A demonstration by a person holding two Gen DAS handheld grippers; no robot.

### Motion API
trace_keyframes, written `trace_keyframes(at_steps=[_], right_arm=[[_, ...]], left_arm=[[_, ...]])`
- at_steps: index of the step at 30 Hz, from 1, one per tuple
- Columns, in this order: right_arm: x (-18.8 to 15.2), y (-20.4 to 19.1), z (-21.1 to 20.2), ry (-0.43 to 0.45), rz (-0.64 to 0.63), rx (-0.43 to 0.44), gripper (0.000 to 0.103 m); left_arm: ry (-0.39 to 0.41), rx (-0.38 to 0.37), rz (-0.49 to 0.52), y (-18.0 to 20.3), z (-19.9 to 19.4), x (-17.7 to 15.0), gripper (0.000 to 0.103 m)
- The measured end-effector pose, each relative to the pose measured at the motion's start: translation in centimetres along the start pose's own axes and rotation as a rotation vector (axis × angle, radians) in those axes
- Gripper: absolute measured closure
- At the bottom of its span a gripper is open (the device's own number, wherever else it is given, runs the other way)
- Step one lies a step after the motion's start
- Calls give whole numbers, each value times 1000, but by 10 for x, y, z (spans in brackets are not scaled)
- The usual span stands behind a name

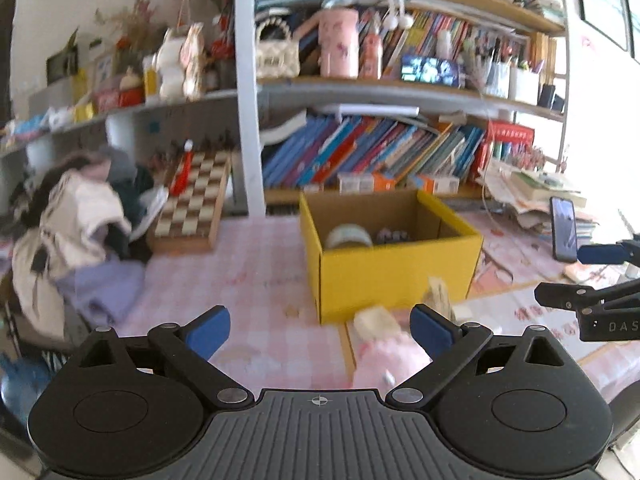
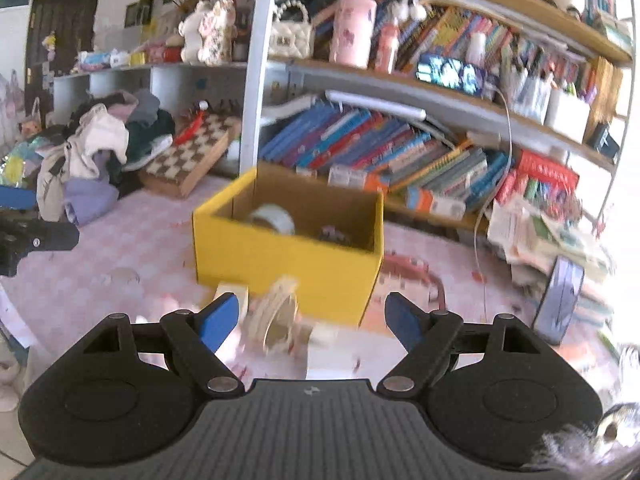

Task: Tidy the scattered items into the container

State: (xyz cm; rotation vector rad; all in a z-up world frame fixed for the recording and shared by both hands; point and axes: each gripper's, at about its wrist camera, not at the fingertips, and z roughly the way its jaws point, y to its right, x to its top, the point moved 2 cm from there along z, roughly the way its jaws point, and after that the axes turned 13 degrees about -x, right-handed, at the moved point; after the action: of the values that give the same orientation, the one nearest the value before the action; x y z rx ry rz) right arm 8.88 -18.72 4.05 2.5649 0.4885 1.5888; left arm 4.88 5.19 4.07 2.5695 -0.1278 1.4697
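A yellow cardboard box (image 1: 396, 272) (image 2: 288, 256) stands open on the pink checked tabletop. It holds a roll of tape (image 1: 348, 236) (image 2: 274, 218) and a small dark item (image 1: 394, 235) (image 2: 334, 234). Blurred loose items lie just in front of it: an upright tape roll (image 2: 280, 312) (image 1: 440, 292), a beige block (image 2: 232, 292) (image 1: 376, 320), a pink soft thing (image 1: 384, 356) and a white piece (image 2: 328, 344). My left gripper (image 1: 320, 332) is open above the table, left of these items. My right gripper (image 2: 312, 320) (image 1: 576, 274) is open with the upright roll ahead between its fingers, untouched.
A pile of clothes (image 1: 80, 220) (image 2: 92, 152) and a chessboard (image 1: 192, 200) (image 2: 192, 156) sit at the left. Crowded bookshelves (image 1: 380, 152) rise behind the box. A phone (image 1: 564, 228) (image 2: 560, 300) stands propped at the right beside stacked papers (image 2: 552, 232).
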Motion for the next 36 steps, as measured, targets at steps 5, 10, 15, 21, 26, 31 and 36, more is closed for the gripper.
trace_keyframes(at_steps=[5, 10, 15, 21, 26, 31, 36], right_arm=[[-36, -17, -4, -78, -15, -8, 24], [-60, -34, -6, -166, 11, 36, 21], [-69, -38, -5, -220, 34, 27, 19], [-77, -33, -3, -271, 65, -3, 15], [-80, -32, -3, -284, 64, -7, 14], [-81, -33, -3, -285, 57, -4, 13], [-82, -33, -1, -297, 53, -1, 12]], left_arm=[[-70, -13, -36, 9, 4, -34, 5], [-123, -37, -22, 23, 6, -57, 5], [-181, -57, 13, 33, 11, -69, 5], [-209, -66, 7, 37, 11, -77, 5], [-213, -69, 0, 37, 11, -79, 5], [-214, -76, 17, 41, 12, -78, 5], [-214, -61, -2, 37, 11, -78, 5]])
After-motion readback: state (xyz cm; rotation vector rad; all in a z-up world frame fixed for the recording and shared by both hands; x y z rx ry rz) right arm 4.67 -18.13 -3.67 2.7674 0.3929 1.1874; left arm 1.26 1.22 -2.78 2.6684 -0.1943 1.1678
